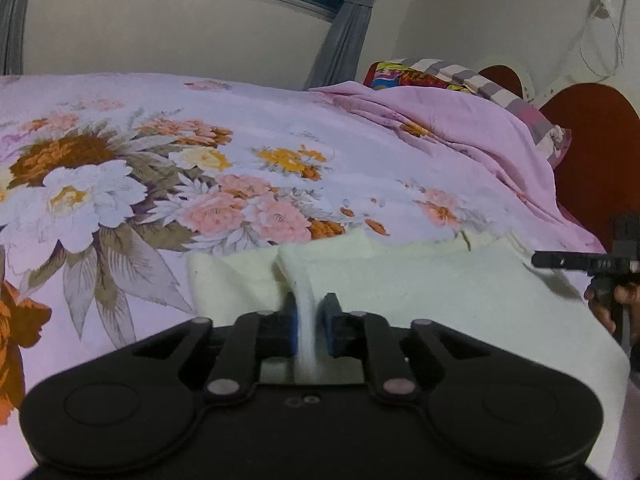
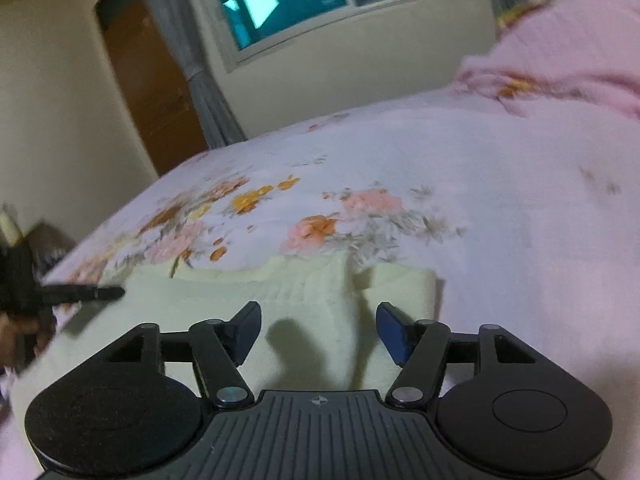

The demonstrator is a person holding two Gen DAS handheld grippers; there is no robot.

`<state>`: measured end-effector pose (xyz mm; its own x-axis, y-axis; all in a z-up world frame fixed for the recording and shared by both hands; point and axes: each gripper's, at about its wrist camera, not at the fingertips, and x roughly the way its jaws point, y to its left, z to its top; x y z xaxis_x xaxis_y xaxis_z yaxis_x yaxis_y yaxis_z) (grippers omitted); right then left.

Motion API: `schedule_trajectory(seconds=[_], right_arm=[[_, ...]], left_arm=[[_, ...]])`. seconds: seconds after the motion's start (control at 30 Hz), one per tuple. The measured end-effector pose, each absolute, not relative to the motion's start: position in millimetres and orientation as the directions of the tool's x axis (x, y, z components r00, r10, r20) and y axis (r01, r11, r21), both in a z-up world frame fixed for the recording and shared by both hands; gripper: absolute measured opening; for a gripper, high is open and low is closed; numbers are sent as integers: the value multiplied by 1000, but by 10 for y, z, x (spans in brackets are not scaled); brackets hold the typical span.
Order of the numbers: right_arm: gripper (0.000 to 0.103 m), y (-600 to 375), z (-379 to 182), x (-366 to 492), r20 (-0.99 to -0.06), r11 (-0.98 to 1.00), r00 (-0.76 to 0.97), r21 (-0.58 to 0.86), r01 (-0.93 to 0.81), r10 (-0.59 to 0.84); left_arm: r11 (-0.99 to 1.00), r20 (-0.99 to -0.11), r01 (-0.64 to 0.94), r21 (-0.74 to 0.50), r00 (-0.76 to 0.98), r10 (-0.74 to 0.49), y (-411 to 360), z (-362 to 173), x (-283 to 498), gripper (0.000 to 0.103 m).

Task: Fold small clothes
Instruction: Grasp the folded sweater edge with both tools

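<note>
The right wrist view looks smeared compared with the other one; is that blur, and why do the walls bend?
Right wrist view: motion blur smears the pink quilt and flowered sheet. Left wrist view: sharper, flowered sheet crisp. Both: the fisheye lens bows the window and darkens the corners.

Cream garment (image 1: 460,292) on pink floral bedsheet (image 1: 240,120); grey curtain (image 1: 344,36), perhaps striped pillow (image 1: 492,84).

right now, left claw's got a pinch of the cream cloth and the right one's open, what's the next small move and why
Probably close the right claw on the raised fold of the cream garment lying between its blue pads. The left claw already pinches a ridge of the same garment, which lies on the floral bedsheet. With both sides gripped, the edge could be lifted evenly for a fold.
</note>
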<state>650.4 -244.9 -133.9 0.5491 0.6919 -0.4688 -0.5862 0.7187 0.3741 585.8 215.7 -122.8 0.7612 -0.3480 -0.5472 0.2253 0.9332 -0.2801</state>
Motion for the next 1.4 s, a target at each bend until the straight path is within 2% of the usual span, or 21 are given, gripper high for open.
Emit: schedule_trajectory(seconds=[0.03,0.07,0.1,0.13,0.17,0.27,0.37,0.67,0.73,0.87,0.9,0.93,0.97,1.1,1.13,1.17,1.27,1.4], right_arm=[[60,-2417,-1336,6508,-477,721,548,363,-590,688],[41,-2380,-1344,6513,-485,720,540,353,-598,687],[29,-2348,-1355,6522,-497,725,540,339,-600,679],[8,-2331,-1357,6532,-502,734,548,333,-592,669],[3,-2344,-1348,6542,-494,733,551,342,-588,672],[3,-2405,-1273,6504,-443,729,582,347,-590,682],[3,-2461,-1211,6474,-400,716,594,358,-599,698],[3,-2467,-1326,6631,-385,732,624,409,-545,680],[3,-2422,-1424,6695,-433,759,624,396,-517,651],[3,-2400,-1555,6747,-455,776,629,404,-485,630],[3,-2414,-1543,6740,-453,773,628,409,-484,633],[3,-2441,-1529,6742,-458,766,615,431,-477,641],[3,-2462,-1507,6733,-459,756,603,444,-481,653],[3,-2350,-1420,6693,-491,771,596,366,-521,636],[3,-2335,-1402,6677,-480,772,606,357,-526,634],[3,-2343,-1390,6659,-464,771,617,360,-525,636],[3,-2419,-1323,6553,-385,763,660,364,-533,645],[3,-2489,-1284,6544,-325,747,678,386,-541,659]], left_arm=[[933,-548,225,-281,761,-348,2156,-1226,5863,17],[932,-547,222,-285,761,-349,2157,-1224,5870,18],[930,-546,218,-295,760,-351,2162,-1227,5876,17],[930,-540,213,-300,766,-350,2170,-1223,5872,10],[927,-524,208,-312,776,-350,2190,-1210,5857,3],[919,-439,225,-322,825,-356,2258,-1093,5753,3],[918,-399,236,-318,845,-356,2306,-989,5722,3],[930,-410,173,-324,861,-302,2320,-1140,5880,3],[937,-447,144,-320,849,-283,2323,-1236,5965,3],[945,-511,96,-313,821,-253,2305,-1350,6062,12],[944,-504,87,-320,827,-247,2314,-1319,6037,17],[943,-496,99,-319,830,-255,2311,-1289,6006,28],[941,-494,125,-316,824,-275,2295,-1257,5976,32],[951,-546,173,-257,786,-290,2163,-1258,6068,32],[950,-548,166,-265,785,-290,2159,-1258,6097,22],[947,-531,165,-276,795,-293,2161,-1243,6099,2],[945,-392,196,-263,873,-290,2146,-1080,5923,3],[946,-359,192,-262,890,-280,2162,-1060,5962,3]])
